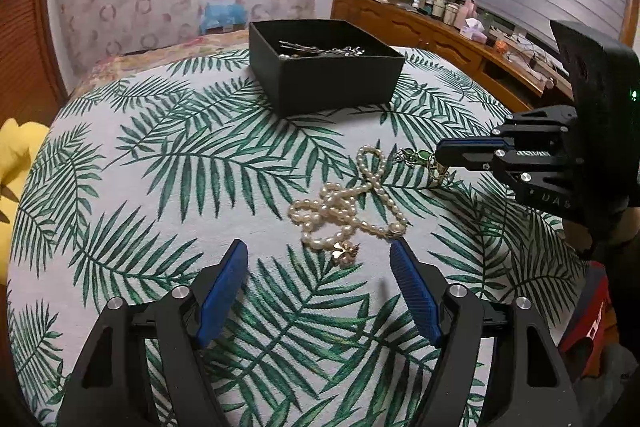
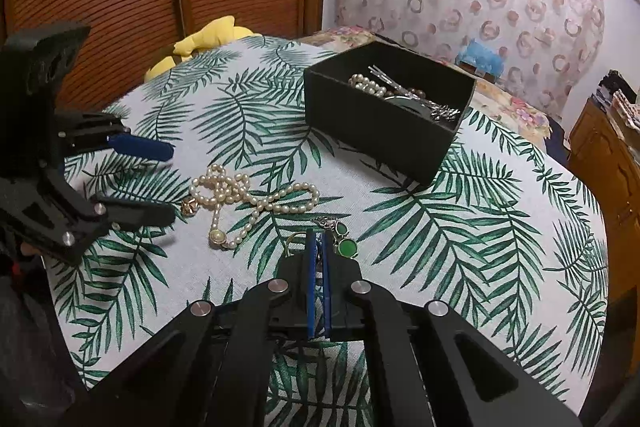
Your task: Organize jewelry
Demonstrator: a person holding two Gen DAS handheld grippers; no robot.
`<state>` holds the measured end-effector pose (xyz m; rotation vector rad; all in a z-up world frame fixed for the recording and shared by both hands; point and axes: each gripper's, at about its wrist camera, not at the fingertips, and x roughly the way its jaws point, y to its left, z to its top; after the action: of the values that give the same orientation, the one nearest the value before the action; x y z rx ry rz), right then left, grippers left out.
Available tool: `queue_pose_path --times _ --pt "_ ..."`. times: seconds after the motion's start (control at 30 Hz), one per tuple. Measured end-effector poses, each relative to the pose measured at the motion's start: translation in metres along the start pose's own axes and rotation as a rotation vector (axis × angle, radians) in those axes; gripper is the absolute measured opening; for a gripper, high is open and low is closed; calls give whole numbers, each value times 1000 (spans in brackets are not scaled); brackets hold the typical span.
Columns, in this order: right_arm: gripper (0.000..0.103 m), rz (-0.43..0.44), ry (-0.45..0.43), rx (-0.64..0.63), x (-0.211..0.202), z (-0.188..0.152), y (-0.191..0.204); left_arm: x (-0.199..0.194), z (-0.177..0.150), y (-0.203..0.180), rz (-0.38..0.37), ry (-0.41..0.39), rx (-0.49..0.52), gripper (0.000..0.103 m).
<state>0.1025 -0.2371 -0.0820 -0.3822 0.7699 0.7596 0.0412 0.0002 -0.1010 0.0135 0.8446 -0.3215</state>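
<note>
My right gripper [image 2: 319,241] is clenched on the green-stone piece [image 2: 346,247]. The blue pads stand nearly flush, with thin metal of that piece caught between them. Its green stones and a gold loop show just past the tips, low over the cloth [image 2: 460,227]. In the left wrist view the same piece [image 1: 420,158] hangs at the tip of the right gripper [image 1: 440,155], right of the pearls.

My left gripper [image 1: 318,257] is released. Its jaws stand wide apart and nothing lies between the pads. The tips sit just near of the pearl necklace [image 1: 348,205], with no contact visible.

The necklace lies in a loose tangle on the cloth, between the two grippers. A small gold pendant [image 1: 345,253] lies at its near end in the left wrist view. In the right wrist view the necklace [image 2: 248,197] lies left of my right gripper, and the left gripper [image 2: 170,183] sits at its left end.

The black box [image 1: 324,83] stands open on the far side of the cloth, well apart from the necklace. It holds pearls, hairpins and other metal items [image 2: 404,93]; I cannot make out finer detail.

A yellow soft item [image 2: 208,39] lies at the far left edge of the cloth.
</note>
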Motion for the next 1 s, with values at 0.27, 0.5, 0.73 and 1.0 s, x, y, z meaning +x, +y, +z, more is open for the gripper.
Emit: queue_pose_path --times 0.27,0.5,0.73,1.0 --pt "3 -10 -7 8 -4 -1 -3 3 -1 -11 -12 13 23 32" --pt "3 -9 -8 8 -5 -2 -4 9 0 -16 21 15 49 25" --pt "3 -5 -10 9 -7 -1 -4 4 -2 -17 6 12 61 13" --pt "3 -16 -36 5 -17 14 -7 -20 9 -17 4 -52 58 13"
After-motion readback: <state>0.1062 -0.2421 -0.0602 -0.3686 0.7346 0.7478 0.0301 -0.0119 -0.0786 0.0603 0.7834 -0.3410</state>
